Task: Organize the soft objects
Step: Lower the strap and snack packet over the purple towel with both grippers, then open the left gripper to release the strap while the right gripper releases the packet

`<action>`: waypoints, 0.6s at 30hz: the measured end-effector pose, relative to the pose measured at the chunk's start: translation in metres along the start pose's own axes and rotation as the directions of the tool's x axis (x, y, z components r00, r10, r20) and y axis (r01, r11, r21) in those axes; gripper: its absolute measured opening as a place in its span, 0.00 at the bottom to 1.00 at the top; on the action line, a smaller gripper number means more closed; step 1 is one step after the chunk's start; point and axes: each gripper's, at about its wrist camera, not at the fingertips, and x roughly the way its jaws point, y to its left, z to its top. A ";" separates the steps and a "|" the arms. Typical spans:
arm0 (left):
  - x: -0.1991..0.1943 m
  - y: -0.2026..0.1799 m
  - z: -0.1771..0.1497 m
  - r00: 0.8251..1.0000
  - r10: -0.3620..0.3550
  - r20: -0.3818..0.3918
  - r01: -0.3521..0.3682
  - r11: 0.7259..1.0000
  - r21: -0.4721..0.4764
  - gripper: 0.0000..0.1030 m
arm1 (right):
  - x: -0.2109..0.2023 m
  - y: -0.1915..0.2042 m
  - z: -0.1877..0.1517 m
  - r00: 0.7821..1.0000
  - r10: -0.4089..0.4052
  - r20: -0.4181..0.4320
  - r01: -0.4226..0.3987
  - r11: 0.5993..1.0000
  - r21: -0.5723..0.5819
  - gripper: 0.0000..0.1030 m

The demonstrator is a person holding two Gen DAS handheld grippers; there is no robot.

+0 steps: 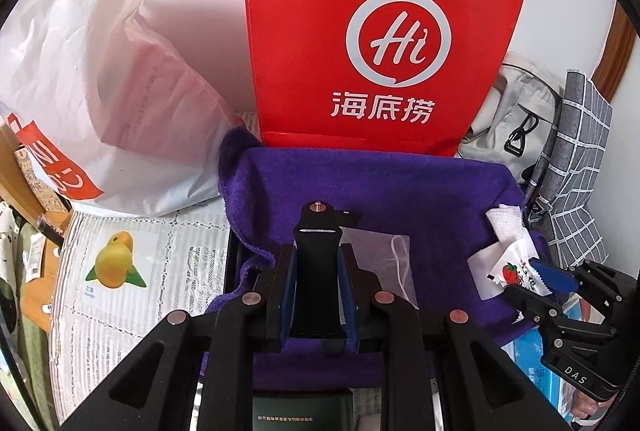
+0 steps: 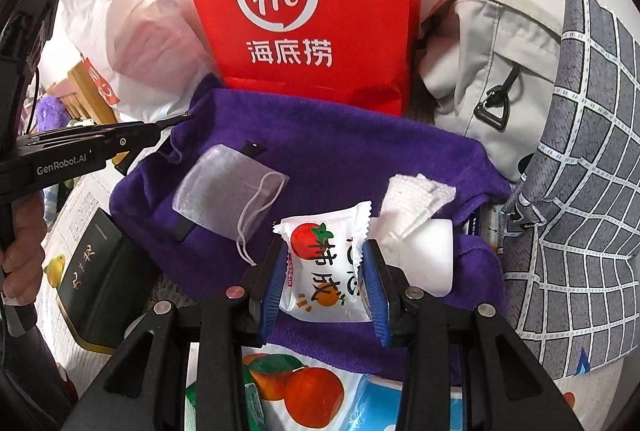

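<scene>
The left gripper clamped a black strap above the purple towel; the right gripper apparently pinched a white snack packet there, beside a mesh pouch.

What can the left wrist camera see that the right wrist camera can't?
Only the left wrist view shows the black strap clamped in the left gripper and the yellow fruit picture. Only the right wrist view shows a hand on the left tool's handle. Both show the red bag, purple towel, mesh pouch and the snack packet held by the right gripper.
</scene>
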 end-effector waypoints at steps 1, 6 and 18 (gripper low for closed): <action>0.000 0.000 0.000 1.000 -0.001 -0.001 0.001 1.000 0.000 0.20 | 0.001 0.000 0.000 1.000 -0.001 -0.003 0.001 1.000 0.002 0.37; 0.004 0.002 0.000 1.000 -0.001 -0.015 0.001 1.000 -0.006 0.20 | 0.005 0.000 0.000 1.000 -0.004 -0.021 0.004 1.000 0.004 0.37; 0.019 0.004 -0.004 0.997 0.006 -0.080 -0.006 1.000 -0.010 0.20 | 0.011 0.000 0.001 0.999 -0.011 -0.048 0.011 1.000 0.004 0.37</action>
